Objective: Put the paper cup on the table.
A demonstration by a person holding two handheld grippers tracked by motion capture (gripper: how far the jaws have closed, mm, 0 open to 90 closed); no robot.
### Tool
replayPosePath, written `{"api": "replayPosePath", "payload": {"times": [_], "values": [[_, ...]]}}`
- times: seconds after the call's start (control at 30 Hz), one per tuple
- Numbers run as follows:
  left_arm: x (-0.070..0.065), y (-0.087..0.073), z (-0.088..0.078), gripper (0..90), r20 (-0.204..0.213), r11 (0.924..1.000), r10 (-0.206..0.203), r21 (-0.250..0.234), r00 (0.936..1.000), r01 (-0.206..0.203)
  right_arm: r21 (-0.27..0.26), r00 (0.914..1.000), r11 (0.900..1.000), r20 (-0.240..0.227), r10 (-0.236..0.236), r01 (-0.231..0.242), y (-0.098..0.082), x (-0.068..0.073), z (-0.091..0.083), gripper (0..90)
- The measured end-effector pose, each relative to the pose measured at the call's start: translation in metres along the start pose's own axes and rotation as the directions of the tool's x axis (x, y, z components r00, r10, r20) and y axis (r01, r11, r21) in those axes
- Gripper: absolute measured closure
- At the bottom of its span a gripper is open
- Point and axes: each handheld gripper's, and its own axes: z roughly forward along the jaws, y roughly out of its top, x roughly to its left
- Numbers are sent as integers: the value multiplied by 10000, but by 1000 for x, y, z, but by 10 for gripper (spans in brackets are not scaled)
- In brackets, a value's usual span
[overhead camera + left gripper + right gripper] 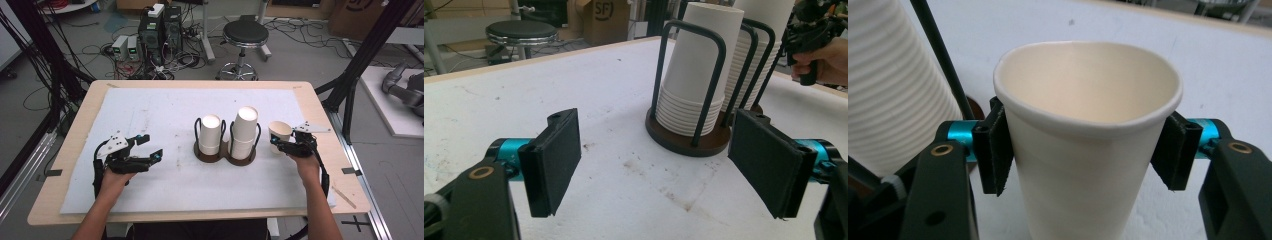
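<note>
A dark double cup holder [225,155] stands mid-table with two stacks of white paper cups, the left stack [210,132] shorter than the right stack [245,129]. Just right of the holder, my right gripper [276,145] is shut on a single upright paper cup [280,131]. In the right gripper view both pads [995,150] press the cup [1088,100] below its rim, mouth up, and I cannot tell whether its base touches the mat. My left gripper [151,146] rests open at the left of the mat, with nothing between its pads [556,160], facing the holder [684,142].
A white mat [165,110] covers most of the wooden table [80,117]. Beyond the far edge stand a black stool [245,35] and computer boxes [160,30] among cables. Black frame posts [350,80] rise at the right.
</note>
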Motion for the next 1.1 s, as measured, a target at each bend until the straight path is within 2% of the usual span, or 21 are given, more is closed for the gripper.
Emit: {"api": "replayPosePath", "payload": {"times": [0.1,0.17,0.27,0.53,0.7,0.87,1.1], "values": [[1,0,-1,211,-8,10000,5,25,10000,-5,98,9997,9997,-98,210,-209,0,-3,-3,356],[1,0,-1,211,-15,10000,1,16,10000,-1,-50,9997,9998,-137,187,-187,-4,-4,-5,356],[0,0,-1,211,-18,10000,-5,25,10000,5,-139,9989,9991,-240,391,-395,-8,-6,-8,357],[0,0,1,211,27,10000,6,59,10000,-6,-125,9987,9991,-317,401,-405,-14,-8,-14,352],[0,0,1,211,46,10000,-10,83,10000,10,-188,9984,9988,-349,436,-442,-19,-8,-18,288],[-1,-1,2,211,62,9999,-36,96,10000,36,-180,9969,9972,-298,727,-733,-23,-9,-21,203],[0,-1,1,211,59,9999,-54,127,10000,53,-131,9975,9976,-207,681,-684,-28,-8,-34,200]]}}
